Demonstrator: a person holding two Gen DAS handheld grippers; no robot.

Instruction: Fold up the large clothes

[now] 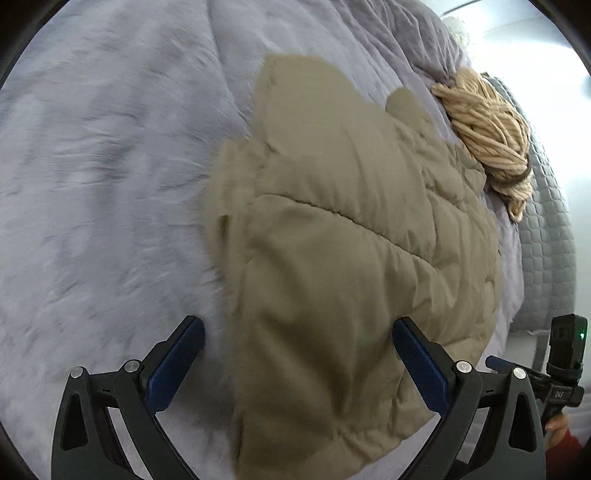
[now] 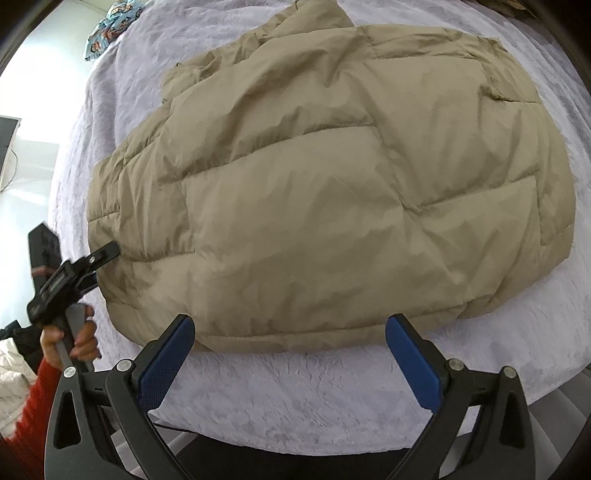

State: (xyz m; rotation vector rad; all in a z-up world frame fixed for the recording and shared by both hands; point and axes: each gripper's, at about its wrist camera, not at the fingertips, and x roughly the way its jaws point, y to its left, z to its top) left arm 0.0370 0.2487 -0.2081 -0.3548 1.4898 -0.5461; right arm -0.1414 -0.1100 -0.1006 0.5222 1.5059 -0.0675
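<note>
A tan quilted puffer jacket lies folded on a pale lilac fleece bedspread; it fills the middle of the right wrist view. My left gripper is open just above the jacket's near end, one finger over the bedspread, the other over the jacket. It also shows in the right wrist view, its tip at the jacket's left edge. My right gripper is open and empty at the jacket's near hem. The right gripper's body shows at the far right of the left wrist view.
A cream knitted garment lies bunched beyond the jacket beside a grey quilted cover. A blue patterned cloth lies at the bed's far corner. The bed's near edge runs just below my right gripper.
</note>
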